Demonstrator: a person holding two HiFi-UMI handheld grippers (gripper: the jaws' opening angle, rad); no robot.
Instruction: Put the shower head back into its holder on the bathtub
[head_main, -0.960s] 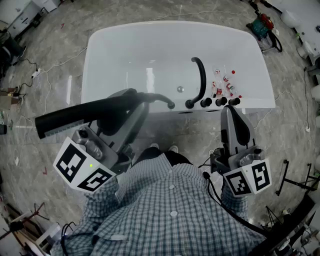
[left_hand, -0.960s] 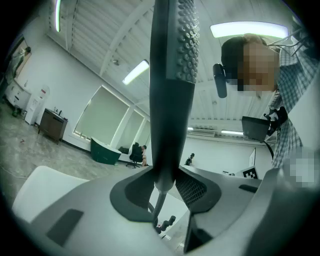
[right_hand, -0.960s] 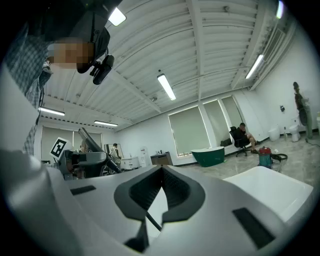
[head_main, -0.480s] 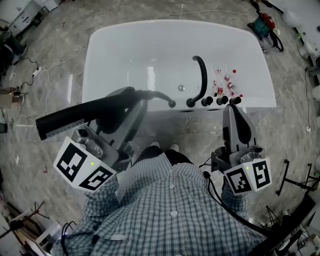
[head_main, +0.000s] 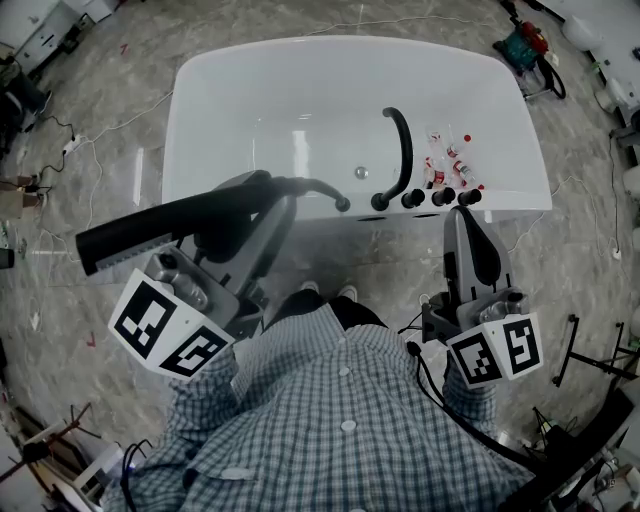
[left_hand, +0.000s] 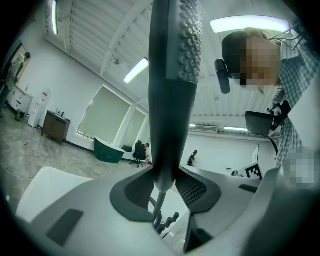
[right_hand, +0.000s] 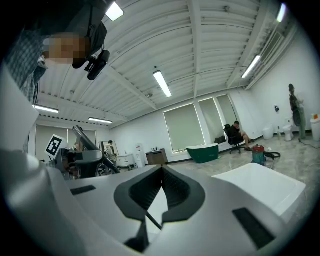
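Left gripper (left_hand: 162, 186) clamped on long black shower head (head_main: 150, 228), held before white bathtub's (head_main: 300, 100) near rim, seemingly left of black tap fittings (head_main: 440, 198); right gripper (right_hand: 161, 172) closed, empty.

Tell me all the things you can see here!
bathtub: one, white, middle of the floor
spout: one, black, curved, on the tub's near rim
knobs: three, black, right of the spout
small bottles: several, red-capped, on the tub's right ledge
shower head: one, dark grey, sticking out leftward
hose: one, dark, from shower head to rim
left gripper: one, grey, shut on the shower head
right gripper: one, grey, shut, empty
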